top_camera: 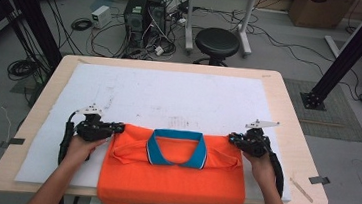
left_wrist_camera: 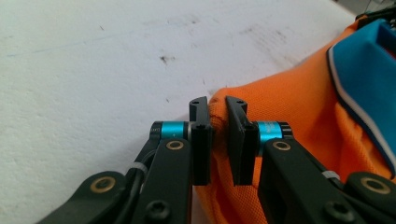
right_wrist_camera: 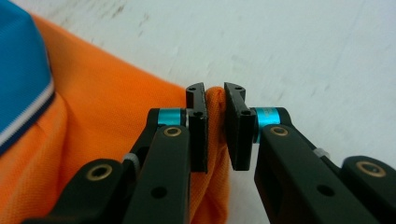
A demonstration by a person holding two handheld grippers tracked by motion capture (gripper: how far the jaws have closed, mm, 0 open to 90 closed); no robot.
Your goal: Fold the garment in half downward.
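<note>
- Shirt (top_camera: 172, 174): orange, blue collar (top_camera: 177, 149), lying folded at the near edge of the table (top_camera: 288, 117), on the white mat (top_camera: 169, 96); its lower hem hangs just over the table's near edge
- Left gripper (top_camera: 116, 127): at the shirt's left shoulder corner, jaws closed on a bunched fold of orange cloth; the left gripper view shows the cloth (left_wrist_camera: 261, 107) pinched between the pads
- Right gripper (top_camera: 235, 139): at the shirt's right shoulder corner, jaws likewise clamped on a fold; the right gripper view shows the cloth (right_wrist_camera: 212, 121) standing up between the pads
- Risk, judged: each bite is small and near the fold's edge; a quick lift or a pull outward from the collar could slide the cloth free on one side, leaving the shirt hanging askew
- Risk, judged: whether each bite takes every layer I cannot tell; if only the top one, the fold would open on lifting
- Risk, judged: uneven hand travel would skew the collar line
- Risk, judged: dragging toward the hem could tip the shirt off the table
</note>
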